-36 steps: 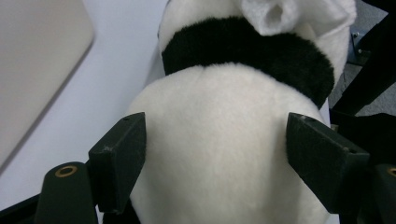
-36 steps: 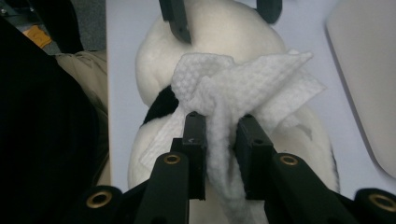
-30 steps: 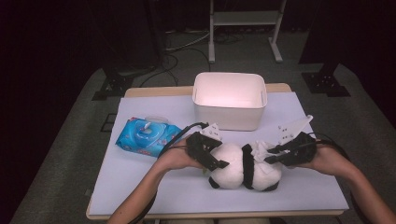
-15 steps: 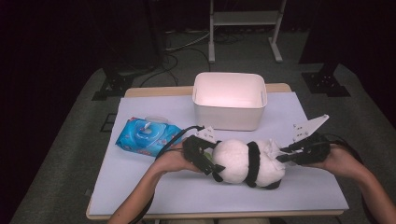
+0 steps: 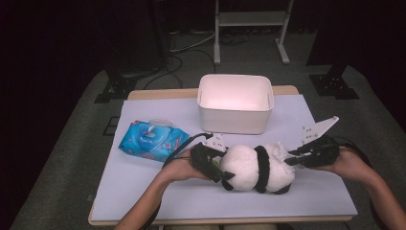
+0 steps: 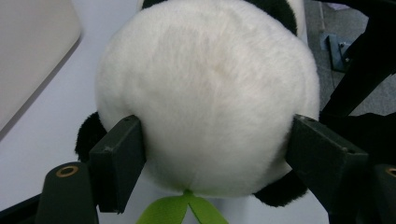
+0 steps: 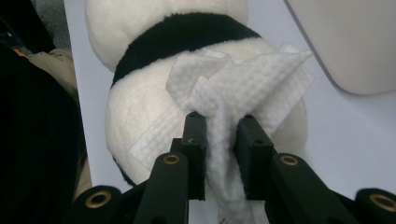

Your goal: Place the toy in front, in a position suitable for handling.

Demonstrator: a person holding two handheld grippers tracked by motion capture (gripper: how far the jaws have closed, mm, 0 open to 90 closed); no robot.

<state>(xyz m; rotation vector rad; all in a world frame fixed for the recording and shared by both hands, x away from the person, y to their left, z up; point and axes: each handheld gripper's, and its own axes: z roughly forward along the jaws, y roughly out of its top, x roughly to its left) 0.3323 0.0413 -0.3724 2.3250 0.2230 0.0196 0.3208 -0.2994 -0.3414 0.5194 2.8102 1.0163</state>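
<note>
On a pale table (image 5: 143, 191), a blue wet-wipe pack (image 5: 152, 140) lies at the 9 o'clock side, well apart from the action. Just right of it, toward 6 o'clock, the left gripper (image 5: 216, 167) clasps the round white head of a plush panda (image 5: 256, 168); in the left gripper view the 2 black pads (image 6: 117, 163) sit wide apart, each pressed into the fur on either side of the head, having just closed in a little around it. A green ribbon (image 6: 184, 211) pokes out beneath the head.

The panda lies on its side at the table's centre, toward 6 o'clock, its black band running across the middle. A white tub (image 5: 235, 103) stands behind it at 12 o'clock, near but not touching.

At 3 o'clock, the right gripper (image 5: 293, 160) meets the toy's other end. In the right gripper view its jaws stand narrow, pinching a bunched white wipe (image 7: 233, 93) that spreads over the panda's white rump; the fingers (image 7: 194, 140) flank the twisted fold.
</note>
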